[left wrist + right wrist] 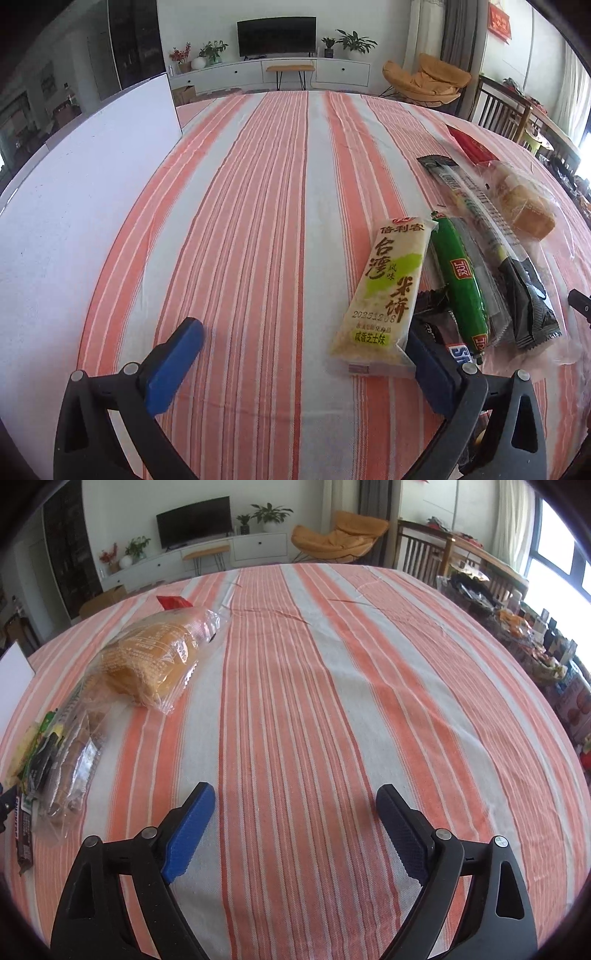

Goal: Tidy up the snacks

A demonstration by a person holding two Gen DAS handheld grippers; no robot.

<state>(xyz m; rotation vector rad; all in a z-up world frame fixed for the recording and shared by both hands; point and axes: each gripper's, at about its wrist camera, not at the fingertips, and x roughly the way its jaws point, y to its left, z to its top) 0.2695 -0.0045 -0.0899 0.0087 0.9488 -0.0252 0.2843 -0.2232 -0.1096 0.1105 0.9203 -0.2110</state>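
Observation:
In the left wrist view a row of snacks lies on the striped cloth: a pale rice cracker pack (384,291), a green sausage stick (461,280), a black and clear long pack (495,240), a wrapped bread (524,199), a red packet (469,144) and a Snickers bar (447,339). My left gripper (303,343) is open and empty, its right finger beside the rice cracker's near end. My right gripper (295,816) is open and empty over bare cloth. The bread (147,661) and the other snacks (55,753) lie to its left.
A white board (74,206) covers the table's left side. The striped tablecloth (258,221) spans the table. Beyond the far edge are a TV cabinet (277,70), an orange chair (340,539) and wooden chairs with clutter (517,602) at the right.

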